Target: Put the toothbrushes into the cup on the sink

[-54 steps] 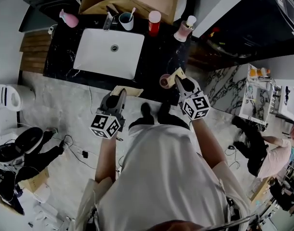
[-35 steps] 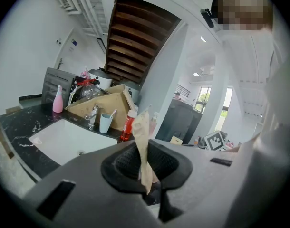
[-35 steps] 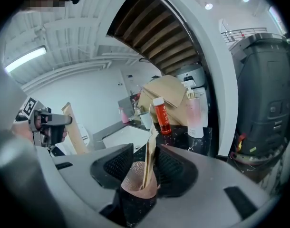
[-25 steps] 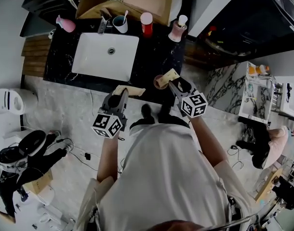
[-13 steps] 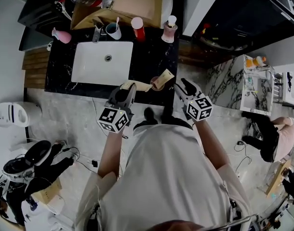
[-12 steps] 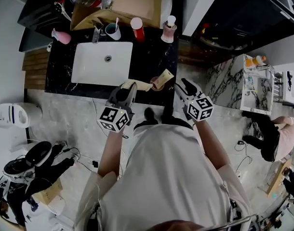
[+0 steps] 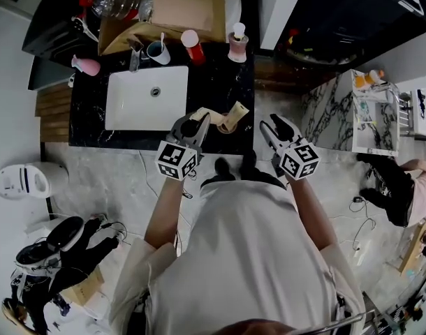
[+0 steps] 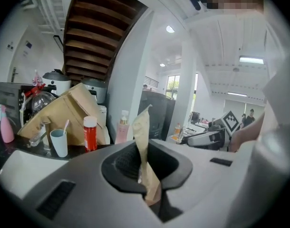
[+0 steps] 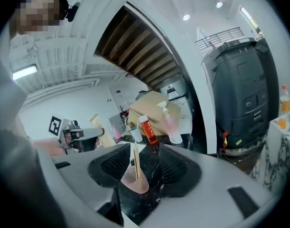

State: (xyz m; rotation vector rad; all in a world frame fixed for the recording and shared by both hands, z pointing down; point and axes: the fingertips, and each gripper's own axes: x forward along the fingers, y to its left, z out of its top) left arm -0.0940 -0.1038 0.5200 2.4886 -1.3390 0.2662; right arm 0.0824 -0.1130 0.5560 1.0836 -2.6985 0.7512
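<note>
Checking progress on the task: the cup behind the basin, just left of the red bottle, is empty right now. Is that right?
No. The cup behind the basin, just left of the red bottle, is not empty: a toothbrush already stands in it, leaning on the rim. The left gripper view shows it.

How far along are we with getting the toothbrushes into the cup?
Done: one toothbrush already stands in the cup behind the sink. In hand: the left claw is shut on a tan packet, not yet at the cup. Left: a second packet waits by a pink dish at the front edge of the counter; the right claw is open and empty.
</note>
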